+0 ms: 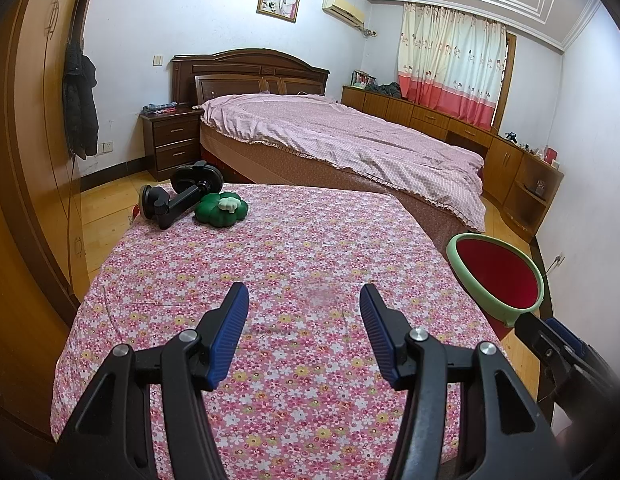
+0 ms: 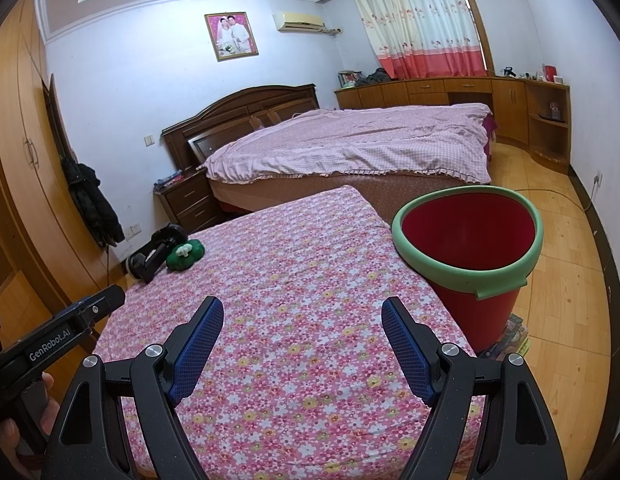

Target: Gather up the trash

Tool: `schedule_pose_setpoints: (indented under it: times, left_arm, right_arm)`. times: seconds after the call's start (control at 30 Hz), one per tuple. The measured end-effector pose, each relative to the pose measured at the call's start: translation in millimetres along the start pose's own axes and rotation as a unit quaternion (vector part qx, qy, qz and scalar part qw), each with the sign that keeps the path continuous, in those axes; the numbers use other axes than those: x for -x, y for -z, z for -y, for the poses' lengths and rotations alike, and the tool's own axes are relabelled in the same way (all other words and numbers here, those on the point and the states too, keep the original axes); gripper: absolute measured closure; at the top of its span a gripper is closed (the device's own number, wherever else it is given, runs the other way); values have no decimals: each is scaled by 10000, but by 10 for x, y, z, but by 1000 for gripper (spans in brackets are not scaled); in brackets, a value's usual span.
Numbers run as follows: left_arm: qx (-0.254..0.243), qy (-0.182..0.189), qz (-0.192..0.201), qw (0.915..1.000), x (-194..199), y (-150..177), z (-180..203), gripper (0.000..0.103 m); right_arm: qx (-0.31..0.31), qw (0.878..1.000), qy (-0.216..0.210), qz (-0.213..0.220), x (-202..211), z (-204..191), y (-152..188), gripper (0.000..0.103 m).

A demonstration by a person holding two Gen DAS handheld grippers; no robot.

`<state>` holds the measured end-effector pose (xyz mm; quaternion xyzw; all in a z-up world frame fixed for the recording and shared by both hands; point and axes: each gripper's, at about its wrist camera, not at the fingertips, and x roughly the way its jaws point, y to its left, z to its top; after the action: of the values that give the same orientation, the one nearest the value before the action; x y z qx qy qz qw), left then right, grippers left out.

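Note:
A red bin with a pale green rim (image 2: 468, 248) stands off the right edge of the floral-cloth table (image 2: 294, 280); it also shows in the left wrist view (image 1: 496, 276). A green clover-shaped object with a white piece on top (image 1: 221, 208) lies at the table's far left corner, also in the right wrist view (image 2: 186, 256). A black suction-cup holder (image 1: 178, 196) lies beside it. My left gripper (image 1: 304, 300) is open and empty above the near table. My right gripper (image 2: 302, 312) is open and empty, left of the bin.
A bed with a pink quilt (image 1: 342, 136) stands behind the table. A wardrobe (image 1: 34, 120) lines the left wall with a dark coat (image 1: 80, 108) hanging. A nightstand (image 1: 172, 140) and low cabinets (image 1: 506, 152) stand by the walls. Books (image 2: 510, 336) lie under the bin.

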<state>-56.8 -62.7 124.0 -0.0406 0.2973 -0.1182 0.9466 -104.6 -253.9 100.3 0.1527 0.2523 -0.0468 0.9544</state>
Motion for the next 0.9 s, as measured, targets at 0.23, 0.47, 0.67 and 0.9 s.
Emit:
schedule_pose_setpoints:
  times: [0.23, 0.47, 0.67, 0.9]
  left_arm:
    - [-9, -9, 17, 10000, 8, 3, -4, 45]
    - [-10, -8, 17, 10000, 10, 3, -2, 45]
    - [-8, -11, 18, 10000, 11, 2, 2, 45]
    - [-11, -13, 18, 10000, 9, 3, 0, 45]
  right_arm:
    - [-7, 10000, 3, 7, -3, 13, -2, 21]
    - [-18, 10000, 8, 15, 2, 25, -4, 21]
    - [-19, 10000, 8, 13, 2, 26, -3, 21]
    - [-17, 10000, 5, 16, 2, 27, -3, 21]
